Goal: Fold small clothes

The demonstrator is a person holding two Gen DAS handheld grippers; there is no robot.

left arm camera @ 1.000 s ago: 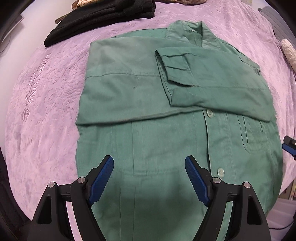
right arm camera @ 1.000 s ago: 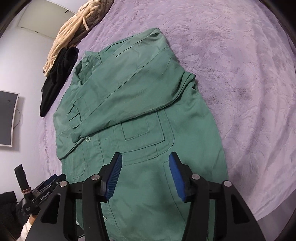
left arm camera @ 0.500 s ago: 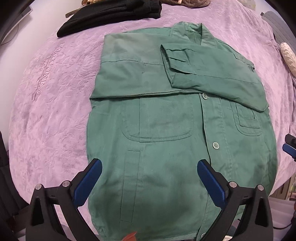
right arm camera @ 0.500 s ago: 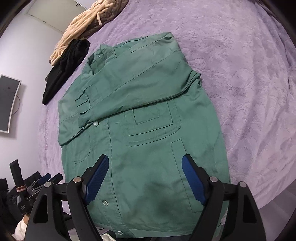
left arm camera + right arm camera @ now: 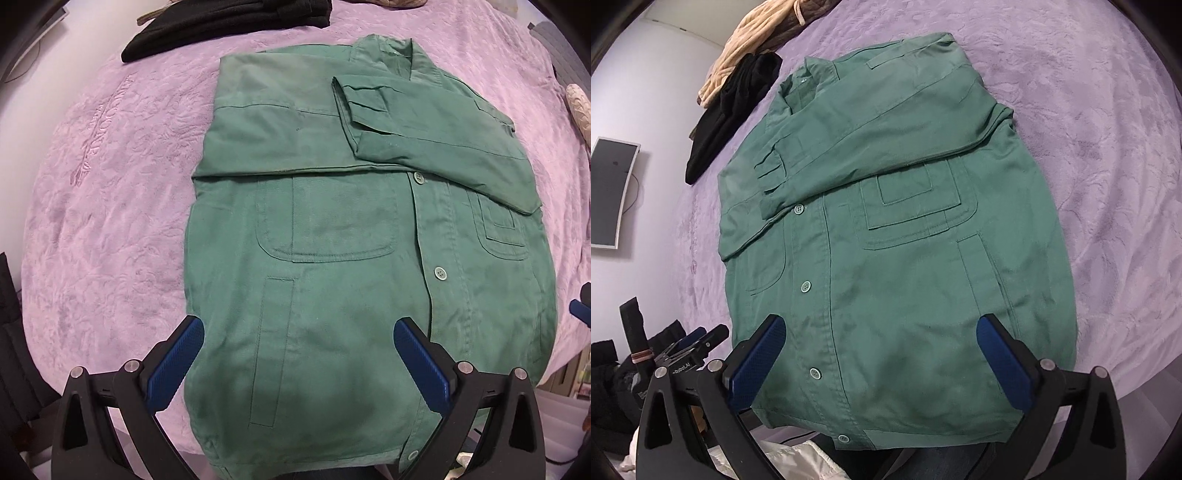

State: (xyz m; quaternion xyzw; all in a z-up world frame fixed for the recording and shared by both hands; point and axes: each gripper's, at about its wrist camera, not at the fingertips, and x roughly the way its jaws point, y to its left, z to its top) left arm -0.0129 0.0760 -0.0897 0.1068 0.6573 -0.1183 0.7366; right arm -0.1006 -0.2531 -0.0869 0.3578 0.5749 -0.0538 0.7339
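A green button-front shirt [image 5: 332,258] lies face up on the purple bedspread [image 5: 110,184], collar at the far end. Both sleeves are folded across its chest, the right sleeve's cuff [image 5: 365,107] on top. My left gripper [image 5: 299,326] hovers open above the shirt's lower left part, with nothing between its blue pads. In the right wrist view the same shirt [image 5: 905,277] fills the middle. My right gripper [image 5: 881,323] hangs over the lower part near the hem. Its jaws are opening, and they hold no cloth.
A black garment pile [image 5: 229,22] lies beyond the collar, with a beige garment [image 5: 757,40] next to it. A flat dark panel [image 5: 611,192] hangs on the wall at left. Dark bags [image 5: 613,387] and white cloth [image 5: 798,461] sit below the bed's near edge.
Both grippers' jaws have spread wide. Both have drawn back toward the hem and risen a little, so the pockets and lower buttons now show.
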